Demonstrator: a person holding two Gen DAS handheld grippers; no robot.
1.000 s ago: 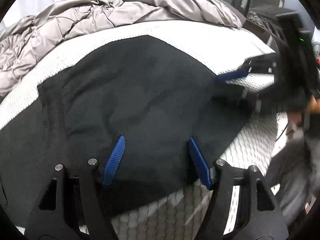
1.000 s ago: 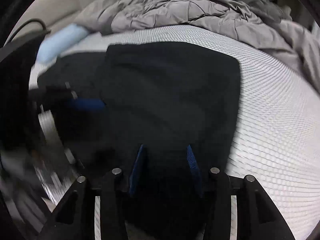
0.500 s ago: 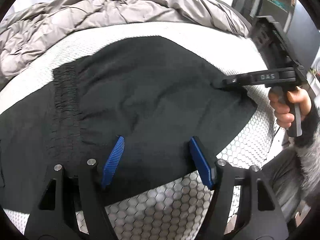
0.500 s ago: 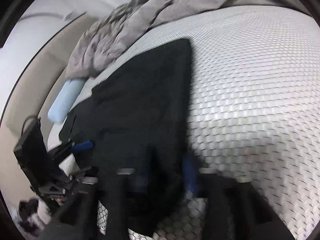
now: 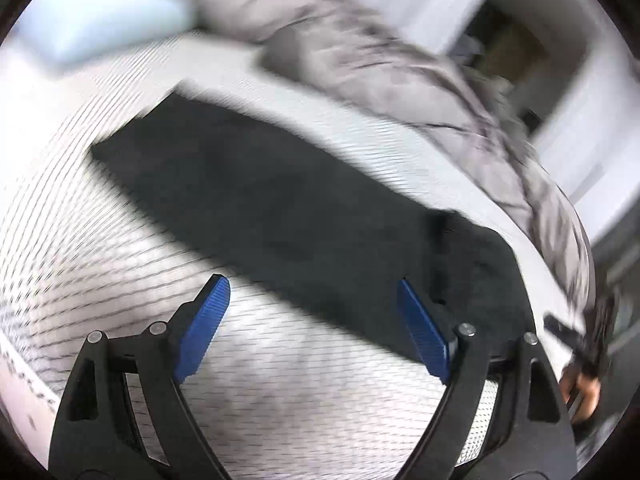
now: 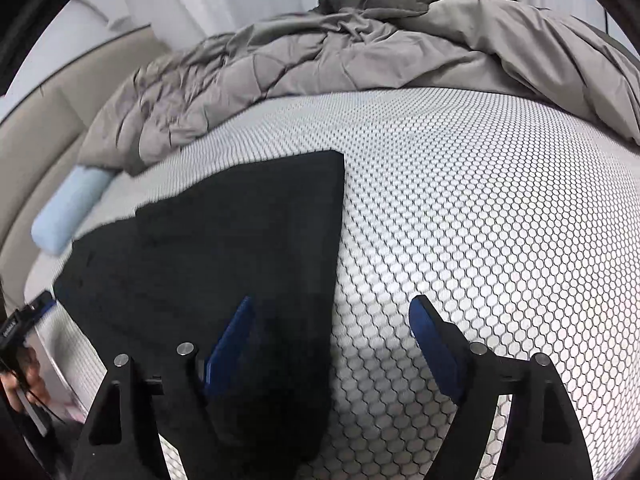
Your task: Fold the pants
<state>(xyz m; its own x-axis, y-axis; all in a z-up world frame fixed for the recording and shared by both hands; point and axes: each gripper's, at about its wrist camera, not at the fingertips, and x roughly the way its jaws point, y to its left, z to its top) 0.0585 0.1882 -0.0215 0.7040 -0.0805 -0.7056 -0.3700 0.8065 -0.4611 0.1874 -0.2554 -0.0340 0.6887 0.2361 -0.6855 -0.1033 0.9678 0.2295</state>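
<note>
The black pants (image 6: 240, 240) lie folded lengthwise on the white honeycomb mattress (image 6: 480, 240). In the blurred left wrist view they form a long dark strip (image 5: 280, 208). My left gripper (image 5: 312, 282) hovers at the strip's near edge with its jaws opening and nothing between them. My right gripper (image 6: 332, 304) is over the pants' right edge, its jaws opening. Its left finger (image 6: 232, 336) is above the cloth and its right finger (image 6: 432, 340) above bare mattress; the pads do not press the fabric. Each gripper shows at the other view's edge: the left one (image 6: 28, 320), the right one (image 5: 576, 340).
A crumpled grey quilt (image 6: 360, 52) is heaped along the far side of the bed. A light blue pillow (image 6: 68, 212) lies at the left by a beige headboard (image 6: 36, 140). Open mattress spreads right of the pants. A hand (image 6: 24, 380) holds the left gripper's handle.
My right gripper has let go of the pants' edge and spread wide. My left gripper swung sideways along the pants and rolled, its jaws widening; the fabric now lies flat.
</note>
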